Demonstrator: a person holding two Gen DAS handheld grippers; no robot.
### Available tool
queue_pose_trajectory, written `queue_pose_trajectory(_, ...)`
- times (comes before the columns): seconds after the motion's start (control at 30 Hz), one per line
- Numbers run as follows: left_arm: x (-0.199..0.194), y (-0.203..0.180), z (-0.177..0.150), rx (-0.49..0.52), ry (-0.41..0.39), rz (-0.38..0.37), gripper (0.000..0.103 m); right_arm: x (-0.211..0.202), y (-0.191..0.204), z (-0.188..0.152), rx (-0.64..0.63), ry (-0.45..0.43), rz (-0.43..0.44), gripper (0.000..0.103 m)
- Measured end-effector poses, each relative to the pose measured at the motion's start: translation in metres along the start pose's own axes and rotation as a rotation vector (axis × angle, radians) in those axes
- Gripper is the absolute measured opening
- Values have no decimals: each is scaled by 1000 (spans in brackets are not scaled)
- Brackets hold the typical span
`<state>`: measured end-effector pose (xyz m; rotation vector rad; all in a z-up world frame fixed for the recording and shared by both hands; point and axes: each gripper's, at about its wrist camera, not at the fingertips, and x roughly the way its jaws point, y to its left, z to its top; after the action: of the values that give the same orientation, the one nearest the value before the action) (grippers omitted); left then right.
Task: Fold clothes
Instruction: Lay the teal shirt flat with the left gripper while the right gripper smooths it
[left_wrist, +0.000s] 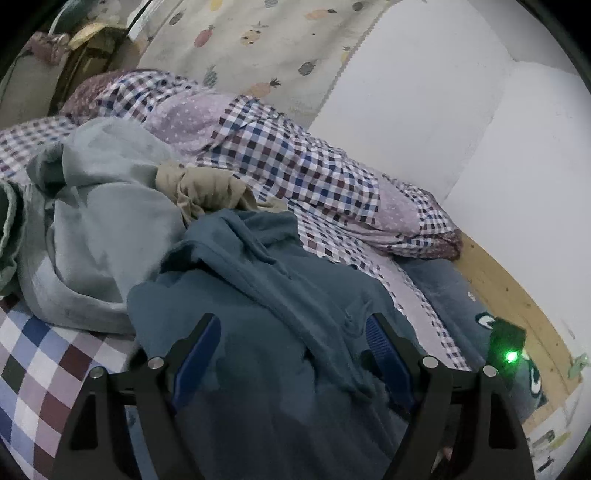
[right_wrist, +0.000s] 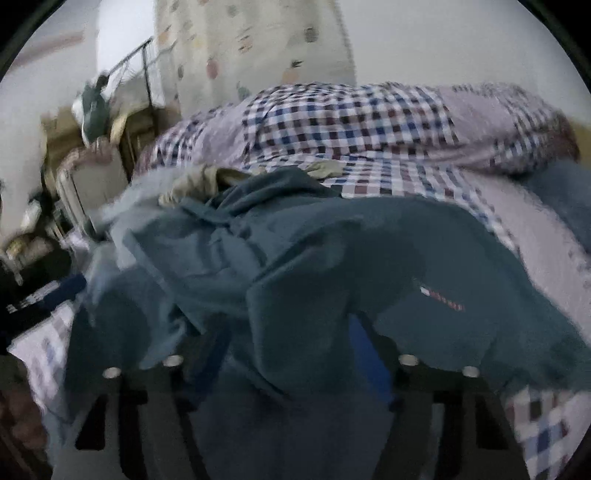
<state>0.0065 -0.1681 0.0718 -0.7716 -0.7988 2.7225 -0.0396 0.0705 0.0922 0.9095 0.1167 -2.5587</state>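
I have the teal sweatshirt (left_wrist: 266, 280) lying rumpled on the checked bed sheet (left_wrist: 40, 354), beside a pale grey garment (left_wrist: 103, 206) and a small beige one (left_wrist: 207, 192), so none of them shows a tidy fold. My left gripper (left_wrist: 291, 350) sits low over the teal cloth, its blue pads wide apart with fabric between them but not pinched. My right gripper (right_wrist: 288, 354) is pushed under a draped fold near the logo (right_wrist: 441, 299); cloth hides its fingers, so I cannot tell its state.
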Motion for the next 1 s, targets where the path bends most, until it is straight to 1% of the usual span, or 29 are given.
queue_pose_trajectory(0.03, 0, 1, -1, -12, 6, -9, 84, 4, 5, 1, -16, 4, -14, 55)
queue_pose_trajectory(0.13, 6, 6, -2, -54, 32, -28, 84, 18, 14, 2, -37, 31, -28, 55)
queue_pose_trajectory(0.17, 7, 6, -2, -64, 34, -26, 84, 18, 7, 0, -9, 32, -34, 55)
queue_pose_trajectory(0.2, 8, 7, -2, -70, 32, -23, 84, 17, 0, -2, 20, 32, -40, 46)
queue_pose_trajectory(0.23, 8, 6, -2, -74, 31, -23, 84, 16, -7, -3, 48, 33, -46, 26)
queue_pose_trajectory(0.27, 8, 6, -2, -77, 30, -22, 84, 16, -14, -5, 76, 33, -53, 19)
queue_pose_trajectory(0.3, 9, 5, -3, -77, 30, -20, 84, 15, -22, -7, 105, 34, -59, 13)
queue_pose_trajectory(0.4, 13, 2, -6, -67, 33, -7, 84, 12, -44, -12, 194, 35, -79, 13)
queue_pose_trajectory(0.47, 16, -1, -8, -58, 37, 3, 84, 2, -75, -23, 319, 60, -114, 13)
queue_pose_trajectory(0.5, 17, -2, -9, -54, 39, 8, 84, -1, -89, -28, 372, 77, -125, 15)
queue_pose_trajectory(0.7, 25, -8, -17, -20, 46, 34, 84, -7, -83, -20, 292, 27, -62, 17)
queue_pose_trajectory(0.77, 27, -9, -19, -14, 53, 29, 84, -9, -81, -17, 265, 11, -41, 24)
queue_pose_trajectory(0.83, 29, -10, -22, -8, 57, 19, 84, -11, -79, -14, 238, -6, -20, 43)
queue_pose_trajectory(0.9, 34, -11, -24, -6, 66, -12, 84, -13, -77, -12, 211, -22, 1, 49)
queue_pose_trajectory(0.97, 40, -12, -25, -13, 80, -50, 84, -14, -74, -9, 184, -37, 21, 51)
queue_pose_trajectory(1.0, 43, -12, -25, -18, 88, -71, 84, -10, -68, -8, 168, -31, 29, 51)
